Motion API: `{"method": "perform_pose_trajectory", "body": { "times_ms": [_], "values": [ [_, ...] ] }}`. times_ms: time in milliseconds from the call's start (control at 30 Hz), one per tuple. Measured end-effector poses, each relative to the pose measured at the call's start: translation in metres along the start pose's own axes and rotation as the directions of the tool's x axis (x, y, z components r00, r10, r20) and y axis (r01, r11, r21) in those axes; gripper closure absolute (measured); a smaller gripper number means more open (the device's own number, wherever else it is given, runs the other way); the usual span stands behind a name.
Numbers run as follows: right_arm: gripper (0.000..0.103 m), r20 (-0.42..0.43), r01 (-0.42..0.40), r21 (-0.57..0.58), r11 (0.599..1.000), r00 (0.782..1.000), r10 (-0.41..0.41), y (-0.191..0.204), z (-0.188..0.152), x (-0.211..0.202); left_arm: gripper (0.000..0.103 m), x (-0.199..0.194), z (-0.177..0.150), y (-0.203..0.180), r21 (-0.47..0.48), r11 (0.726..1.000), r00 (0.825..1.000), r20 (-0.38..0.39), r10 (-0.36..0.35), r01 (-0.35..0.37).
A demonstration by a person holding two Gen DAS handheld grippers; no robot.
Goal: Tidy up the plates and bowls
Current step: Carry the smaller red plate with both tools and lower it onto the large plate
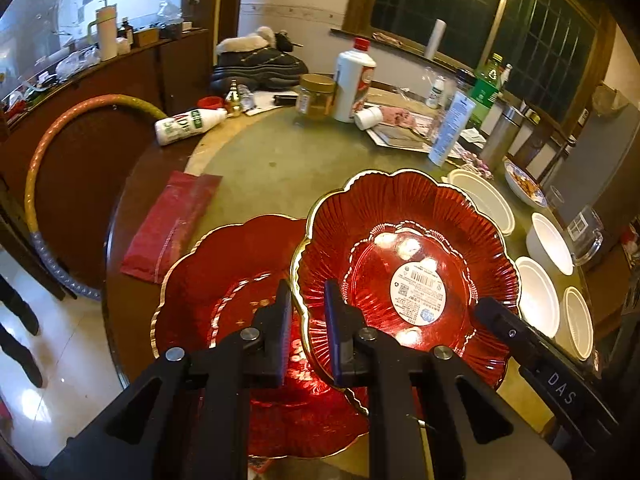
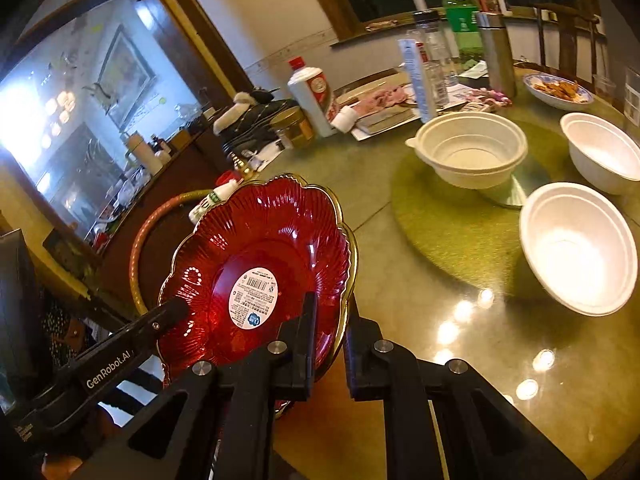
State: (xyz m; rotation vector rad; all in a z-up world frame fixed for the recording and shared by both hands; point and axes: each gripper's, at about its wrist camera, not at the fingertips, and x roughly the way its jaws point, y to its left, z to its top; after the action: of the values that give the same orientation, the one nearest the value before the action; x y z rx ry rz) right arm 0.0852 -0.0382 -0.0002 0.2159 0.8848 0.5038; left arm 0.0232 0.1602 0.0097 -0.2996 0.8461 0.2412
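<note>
Fingers of the left gripper (image 1: 306, 316) are pinched nearly closed on the gilt rim of a red scalloped glass plate with a white round label (image 1: 404, 264), which hangs tilted above a second red scalloped plate (image 1: 224, 312) lying on the green-topped round bench (image 1: 280, 160); the right gripper's arm reaches in at the plate's far edge. Lowering it level and centred over the lower plate would probably nest the scallops cleanly. From the right wrist, the right gripper (image 2: 330, 320) also clamps the rim, angled steeply down, with white disposable bowls (image 2: 576, 248) well apart on the bench.
</note>
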Motion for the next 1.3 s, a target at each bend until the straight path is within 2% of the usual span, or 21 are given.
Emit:
{"method": "perform_pose_trajectory", "body": {
  "times_ms": [633, 1300],
  "values": [
    [0.092, -0.11, -0.004, -0.106, 0.994, 0.994, -0.008, 0.043, -0.018, 0.038, 0.09, 0.011, -0.022, 0.05, -0.082, 0.995, 0.998, -0.047, 0.048, -0.052],
    [0.09, -0.178, 0.036, -0.179, 0.983, 0.982, -0.068, 0.056, -0.026, 0.066, 0.089, 0.03, -0.033, 0.061, -0.08, 0.991, 0.991, -0.086, 0.1, -0.106]
  ]
}}
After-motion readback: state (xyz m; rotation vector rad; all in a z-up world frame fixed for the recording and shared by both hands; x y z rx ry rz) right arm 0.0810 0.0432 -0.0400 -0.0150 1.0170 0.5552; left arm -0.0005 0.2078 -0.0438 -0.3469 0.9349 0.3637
